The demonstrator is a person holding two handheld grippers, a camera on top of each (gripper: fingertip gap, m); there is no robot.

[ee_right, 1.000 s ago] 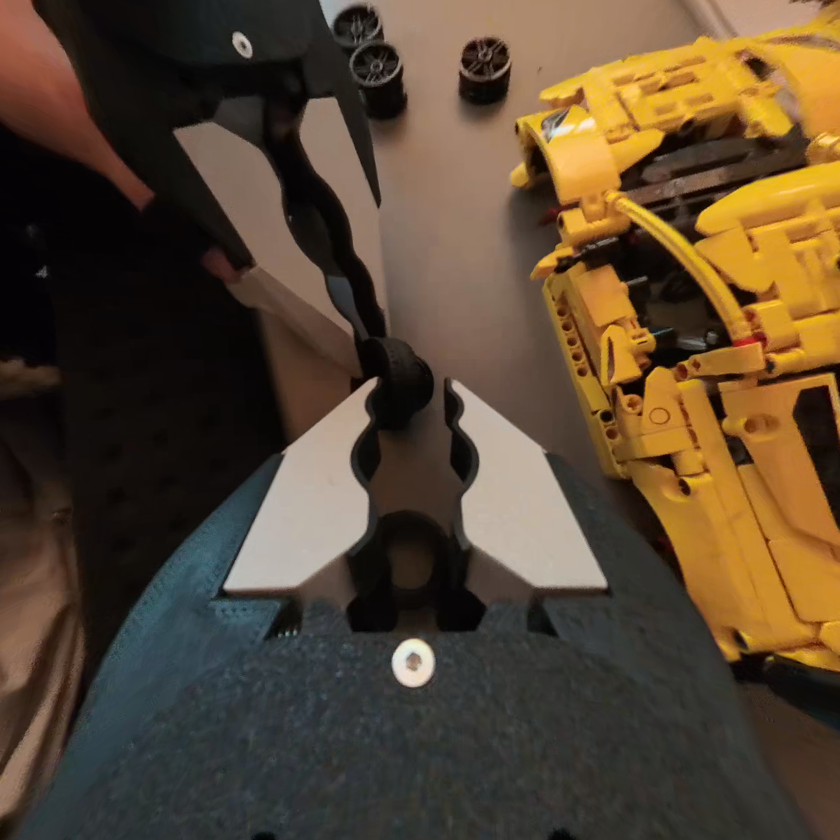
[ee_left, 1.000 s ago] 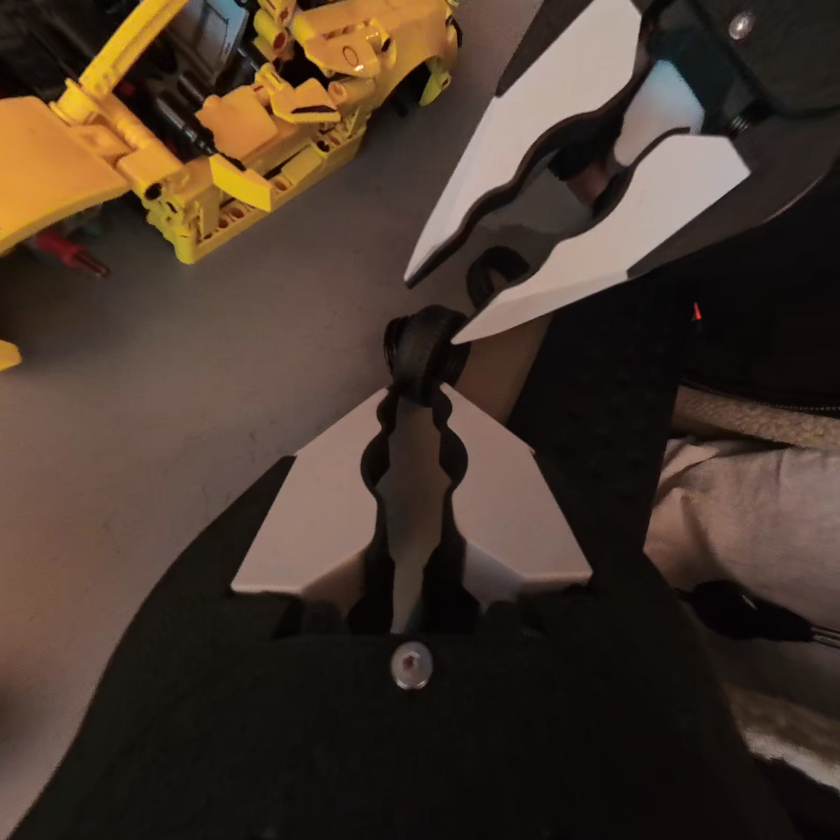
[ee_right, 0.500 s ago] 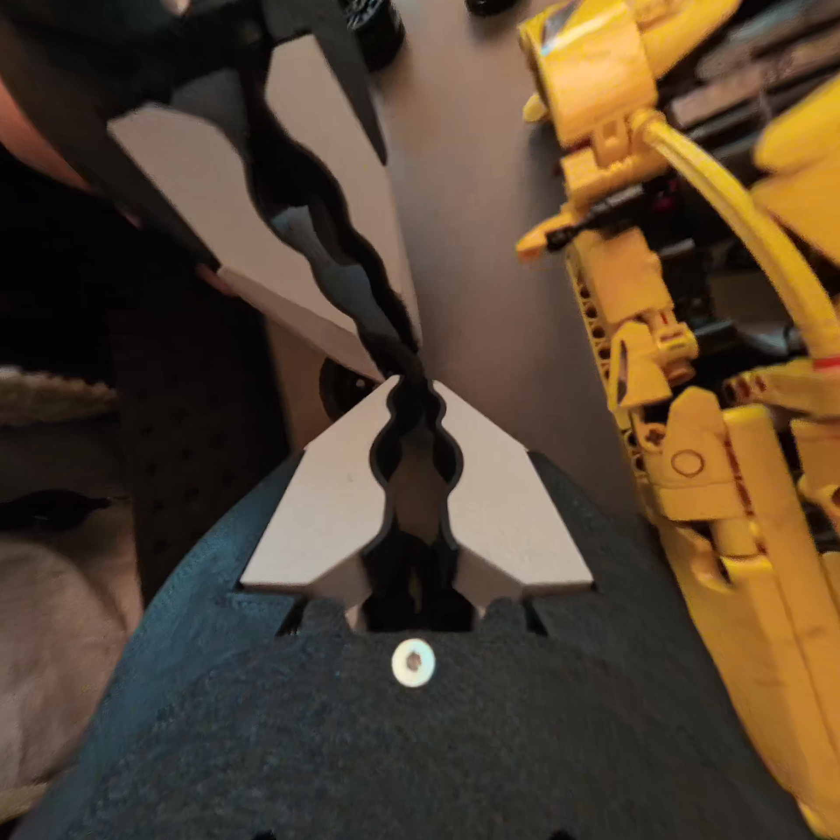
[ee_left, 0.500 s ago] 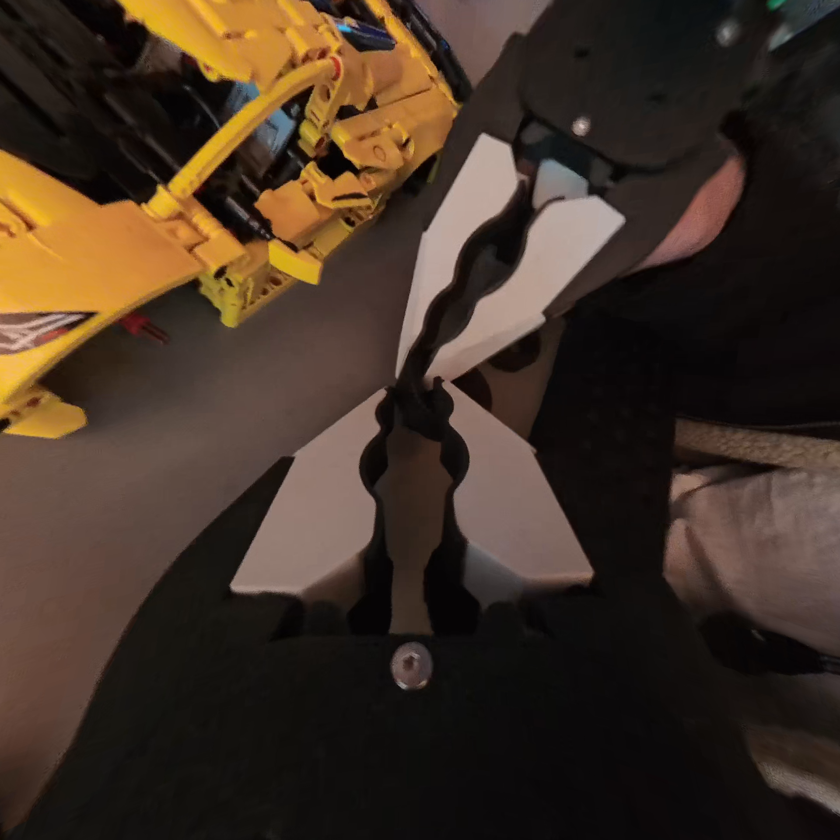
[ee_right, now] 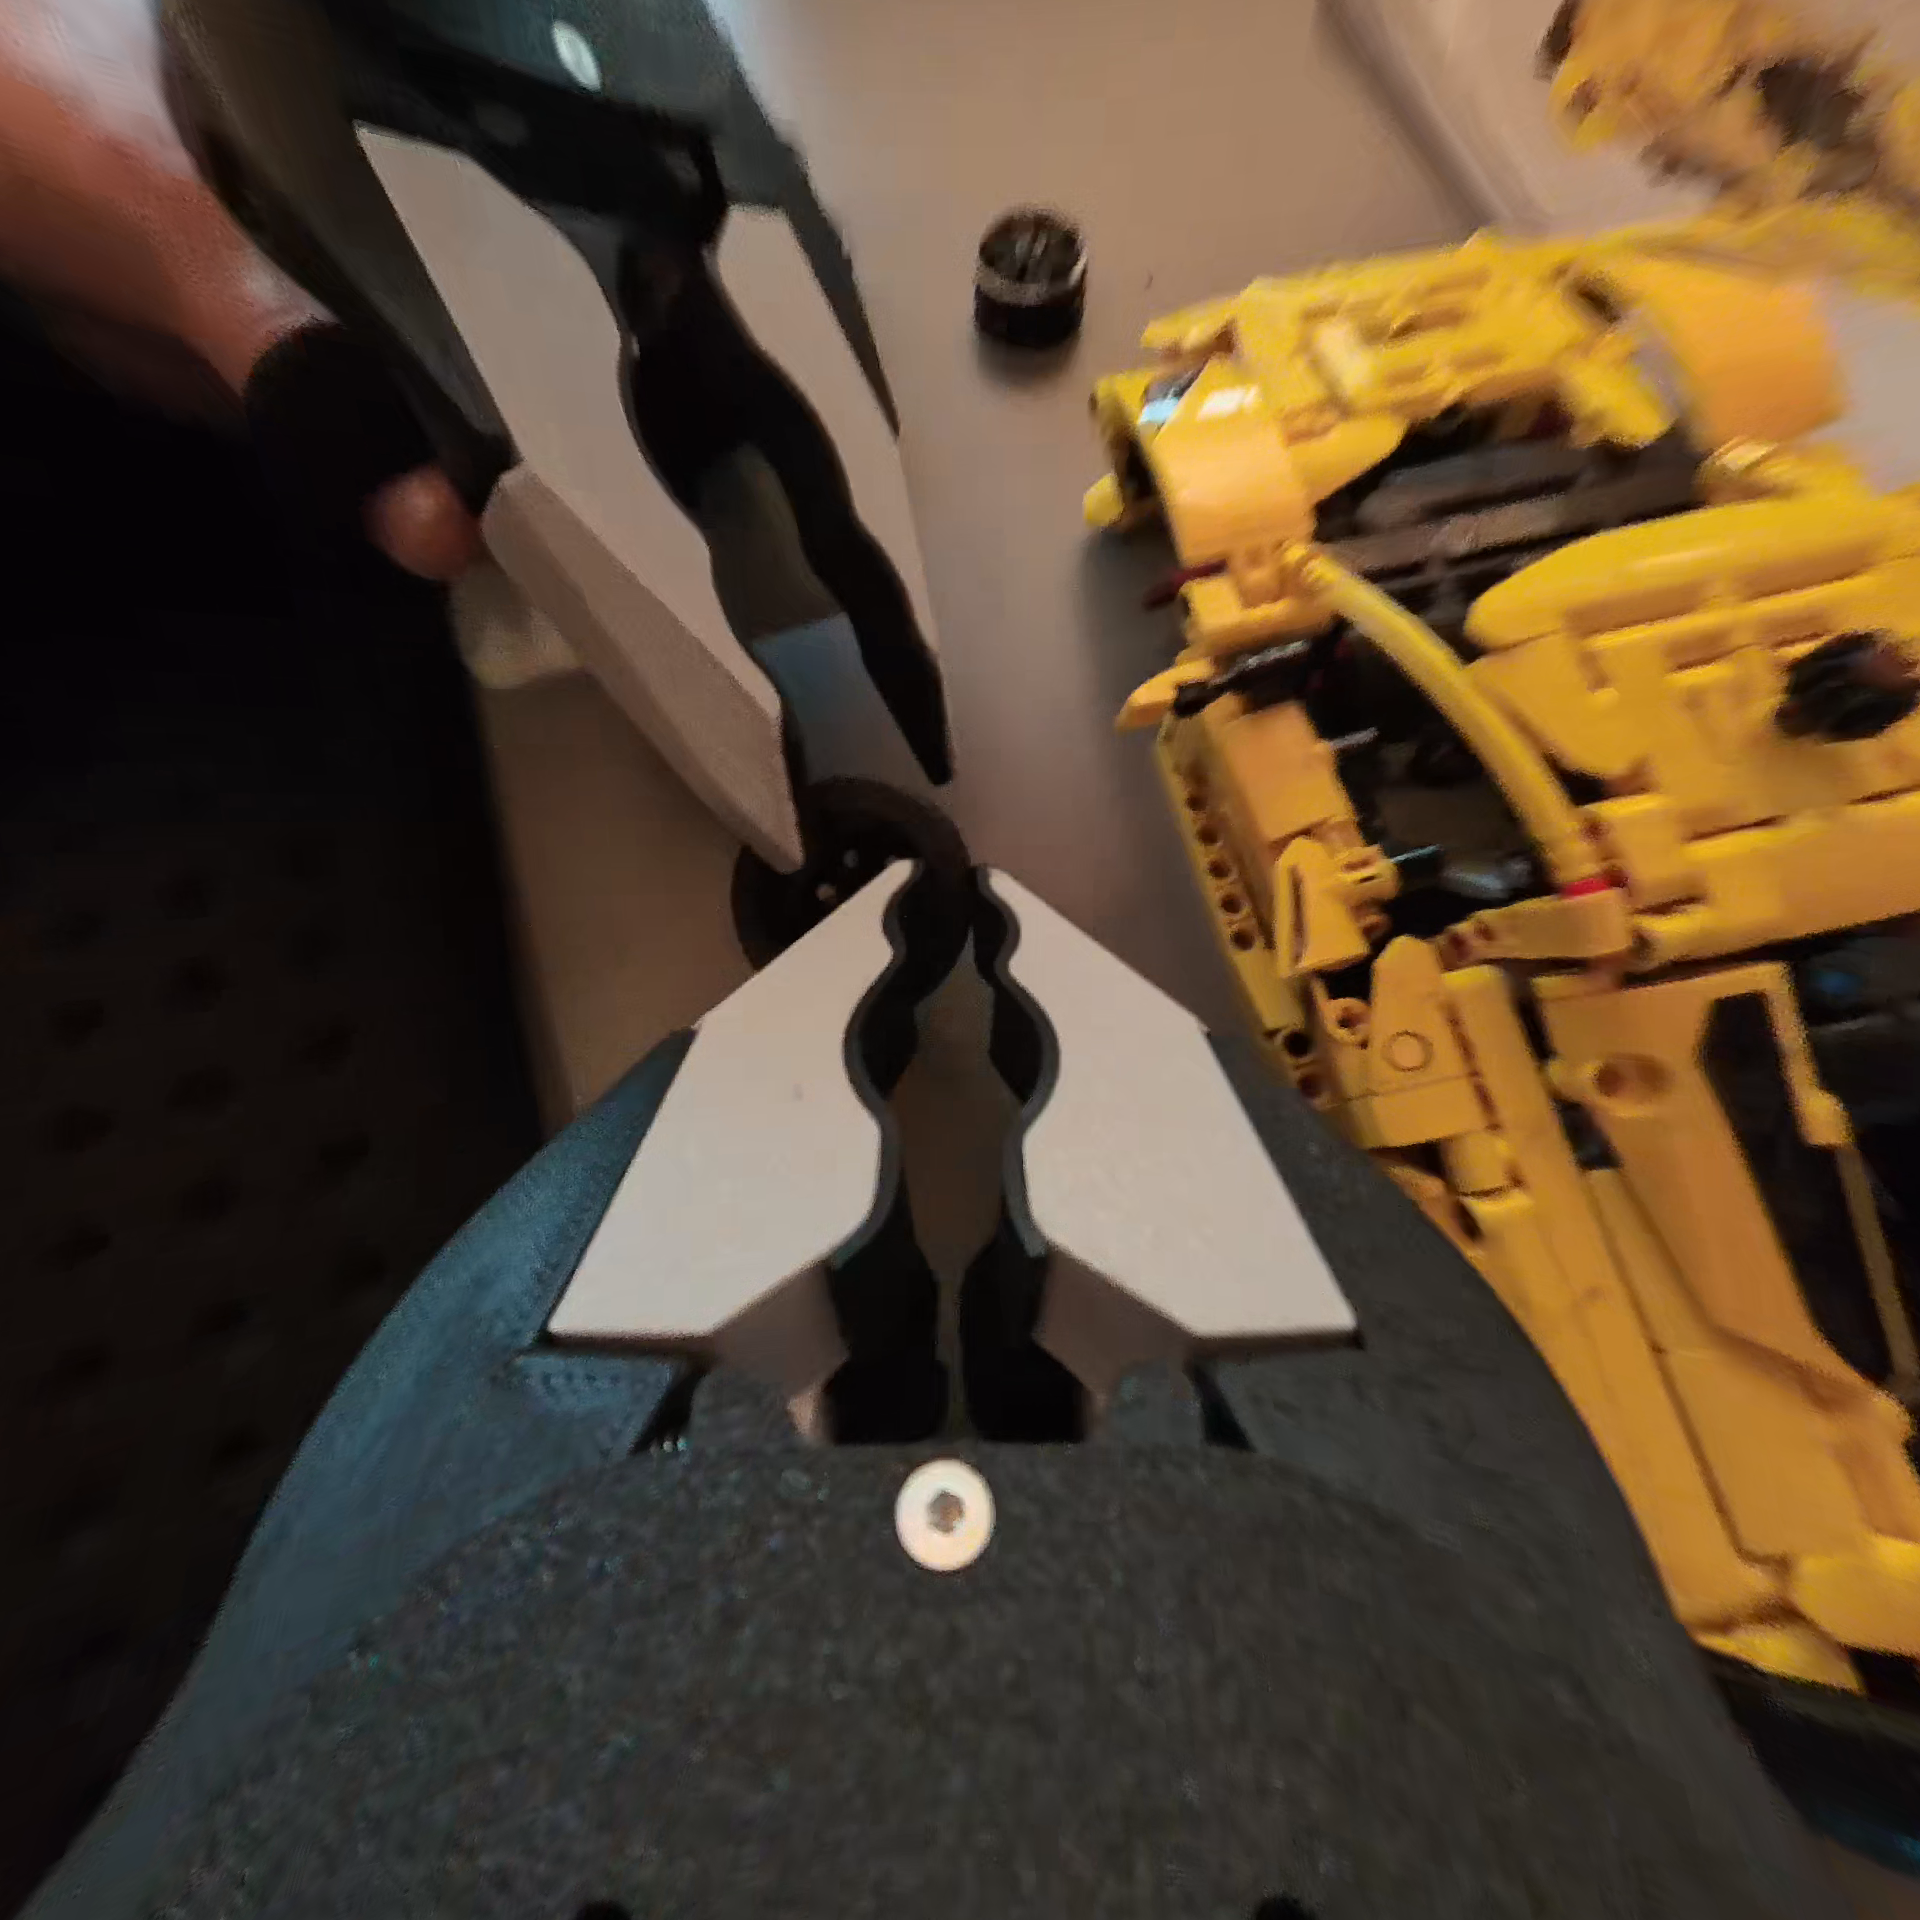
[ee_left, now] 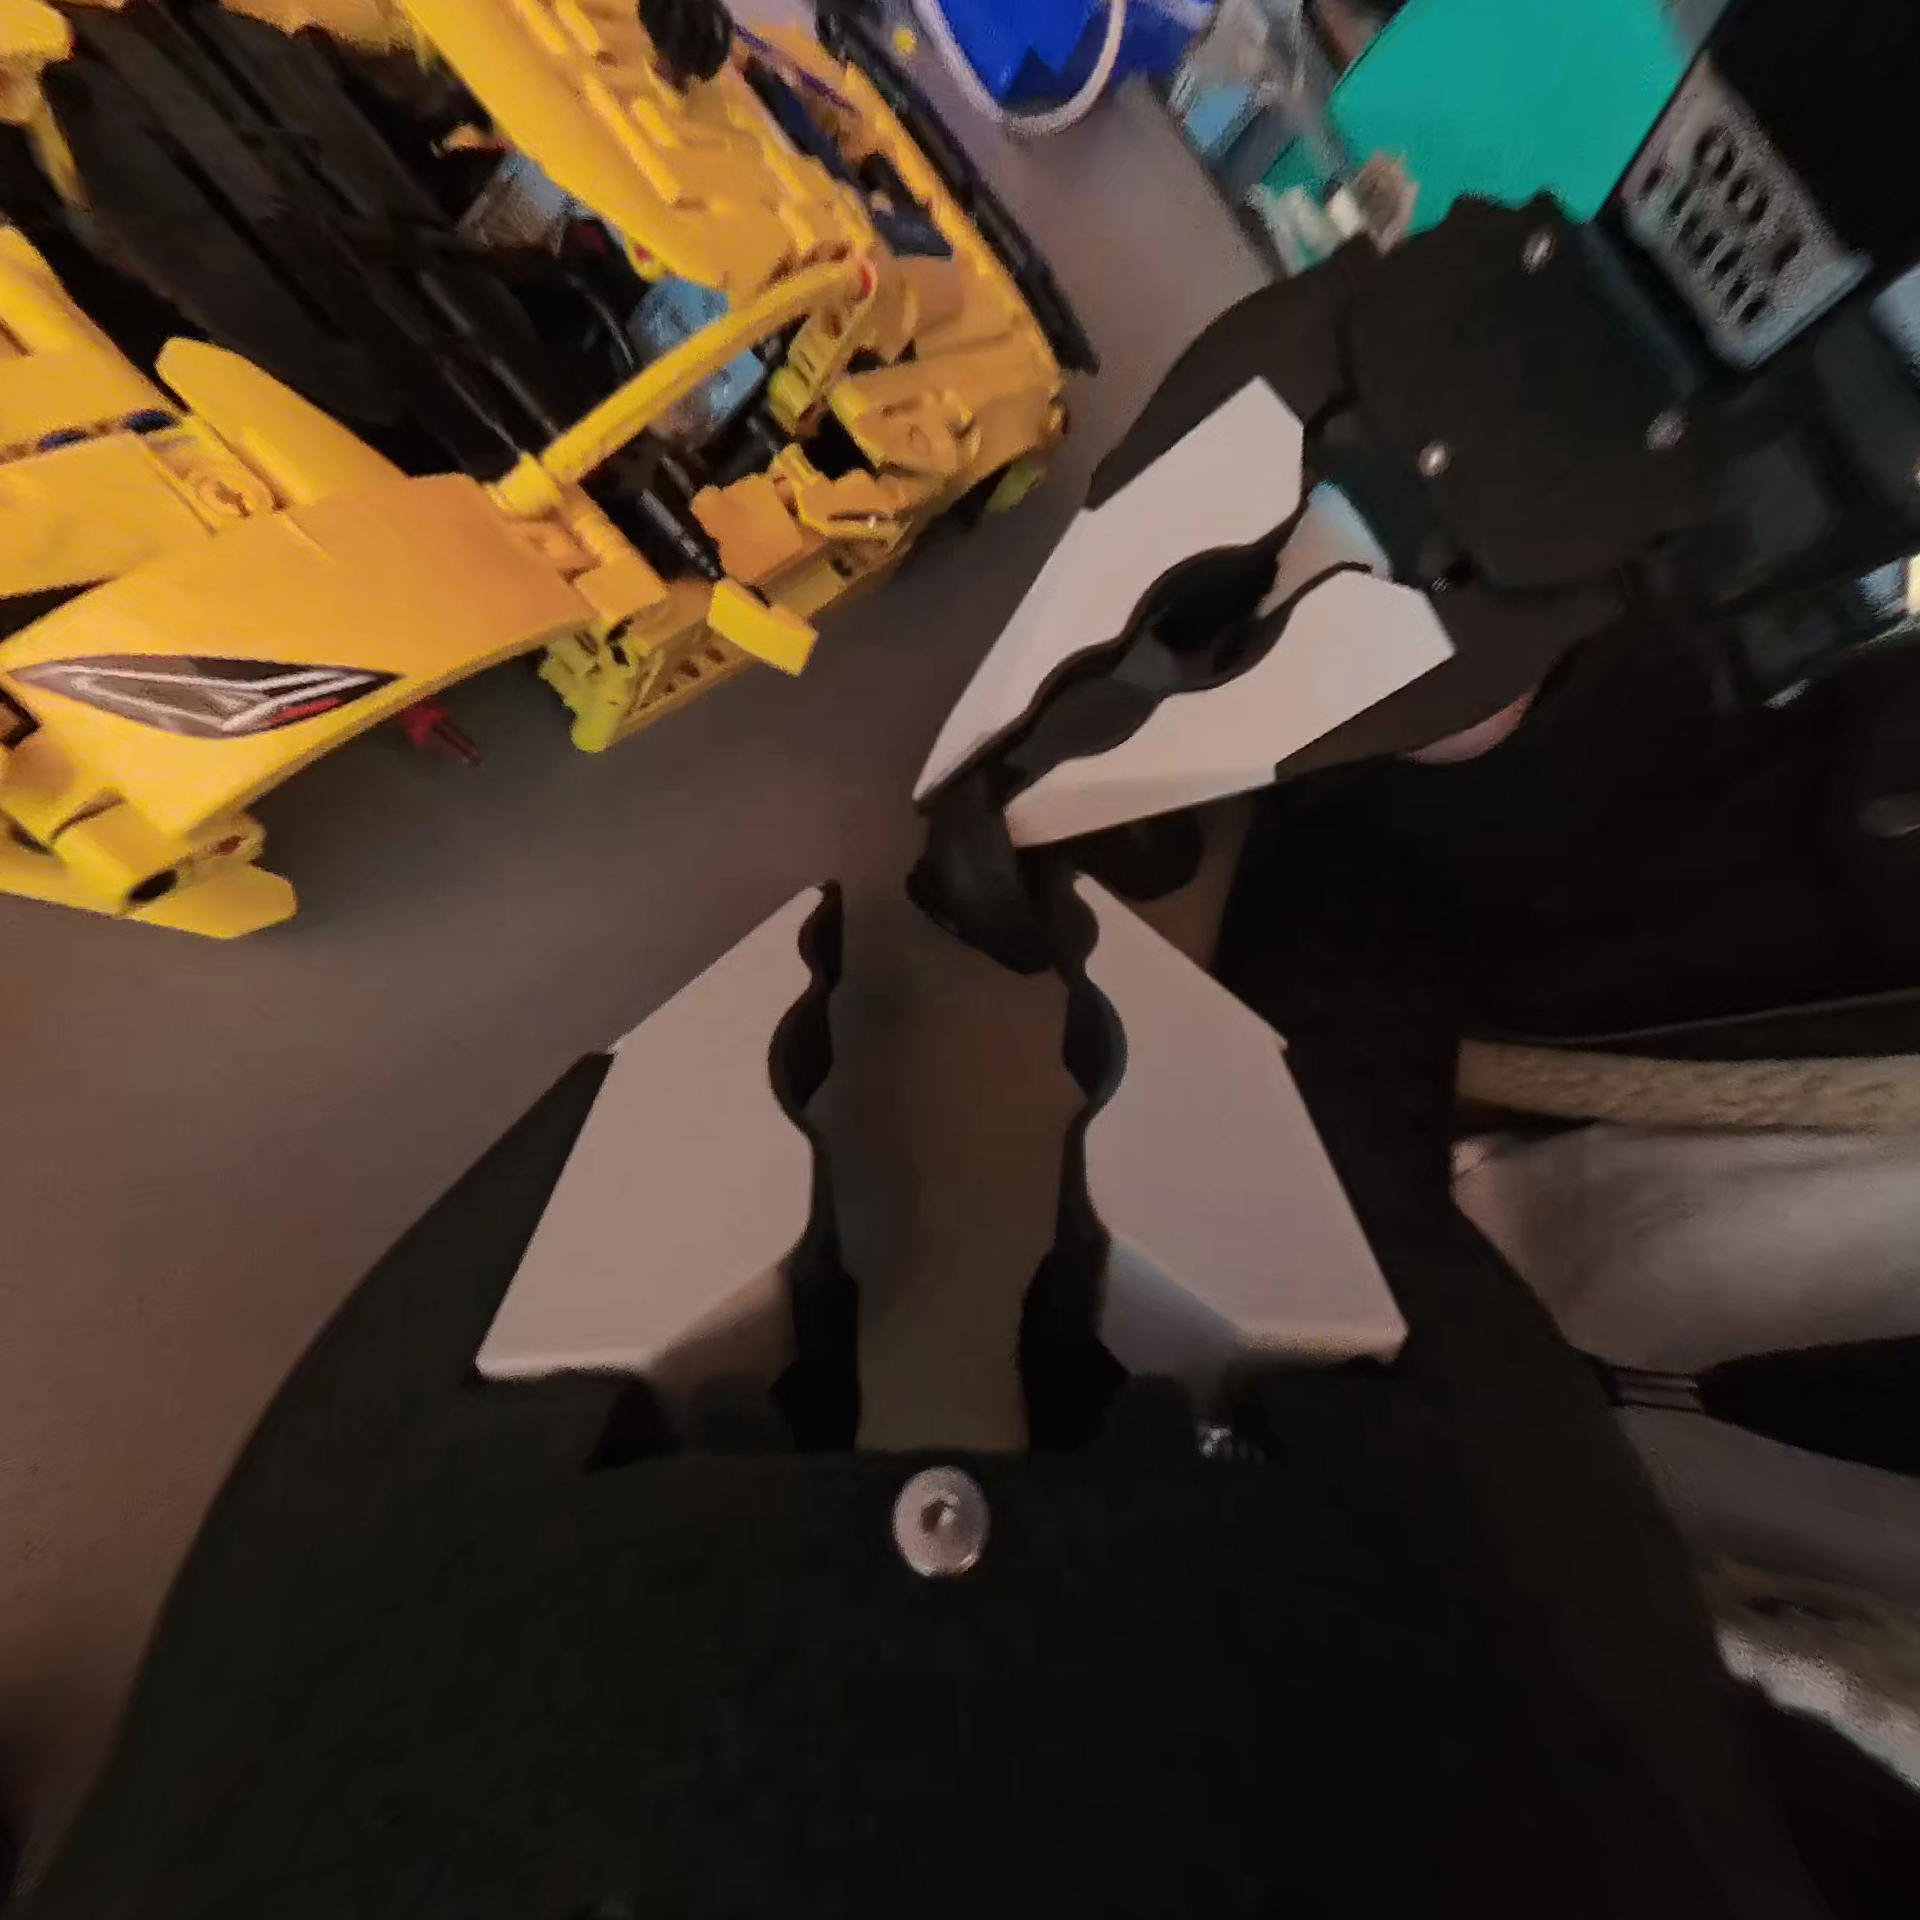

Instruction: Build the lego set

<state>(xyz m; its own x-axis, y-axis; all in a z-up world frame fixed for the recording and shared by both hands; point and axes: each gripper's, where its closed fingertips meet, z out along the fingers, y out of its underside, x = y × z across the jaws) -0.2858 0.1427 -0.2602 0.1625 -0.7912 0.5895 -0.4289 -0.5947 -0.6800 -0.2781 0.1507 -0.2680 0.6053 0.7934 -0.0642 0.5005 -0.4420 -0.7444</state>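
Note:
A small black tyre (ee_left: 982, 914) hangs over the table's near edge between the two grippers. My right gripper (ee_right: 945, 873) is shut on the black tyre (ee_right: 842, 842); in the left wrist view it (ee_left: 971, 810) comes in from the upper right and pinches the tyre's top. My left gripper (ee_left: 954, 891) is open, with its fingertips either side of the tyre. It also shows in the right wrist view (ee_right: 868, 821), open, coming in from the upper left. The big yellow lego car (ee_left: 416, 561) stands on the grey table; it also shows in the right wrist view (ee_right: 1558, 831).
A loose black wheel (ee_right: 1032, 275) lies on the table beyond the car's nose. A red pin (ee_left: 442, 727) lies by the car. A blue object (ee_left: 1029, 52) and a teal box (ee_left: 1507, 104) stand at the back. A person's hand (ee_right: 416, 520) holds the left gripper. It is some 7 cm from my left tips to the red pin (ee_left: 442, 727).
One second ago my left gripper held the tyre and the right one was open. The right gripper closed on it, and now the left gripper has opened. Both views shifted.

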